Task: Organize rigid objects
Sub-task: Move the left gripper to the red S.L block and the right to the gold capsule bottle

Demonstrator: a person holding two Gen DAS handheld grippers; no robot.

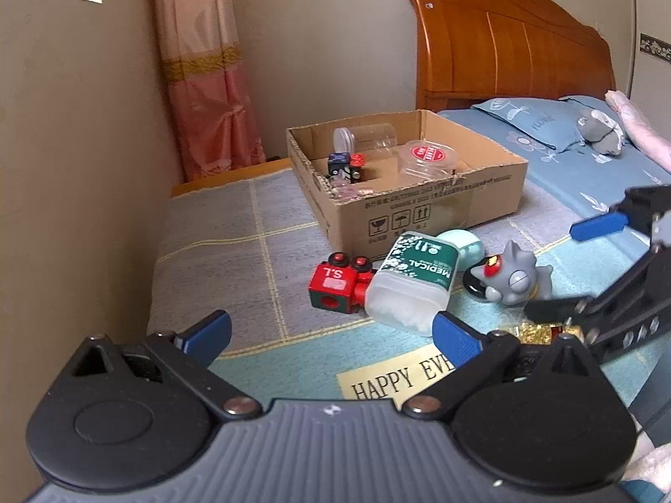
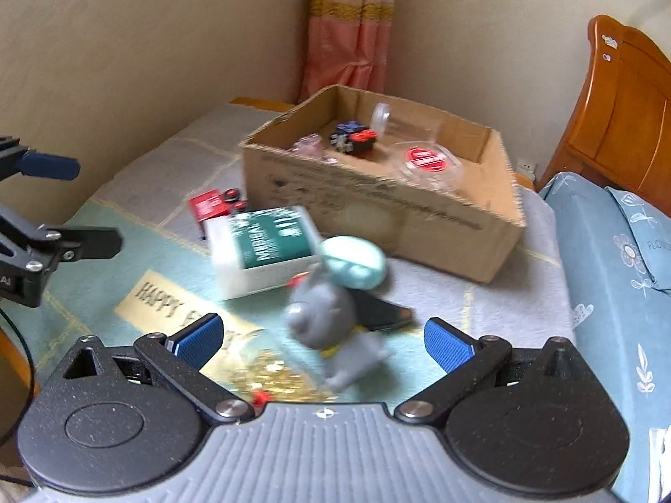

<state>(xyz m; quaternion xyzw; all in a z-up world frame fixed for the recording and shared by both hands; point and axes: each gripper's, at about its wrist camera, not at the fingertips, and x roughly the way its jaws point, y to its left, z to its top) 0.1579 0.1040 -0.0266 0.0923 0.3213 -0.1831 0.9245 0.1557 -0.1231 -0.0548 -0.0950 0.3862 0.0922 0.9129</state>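
Blurred right wrist view, clipped edges

Motion smeared the grey figurine (image 2: 323,314), green-labelled box (image 2: 268,243) and gold clutter (image 2: 272,377); at 9 o'clock the frame edge cut the left gripper (image 2: 54,193), and the cardboard box (image 1: 427,209) hid the mint case (image 1: 465,243).

Home bedroom. Carved wooden headboard (image 1: 511,42) against a plain wall, blue floral pillow (image 1: 541,121) and sheet (image 1: 604,172) on the bed, pink curtain (image 1: 201,67) hanging in the corner. Closer in, a checked blanket (image 1: 235,230) with a "HAPPY EVE…" patch, carrying an open cardboard box (image 1: 419,209) of small jars and toys, plus a red toy train (image 1: 339,289) and grey figurine (image 1: 511,276) lying loose.
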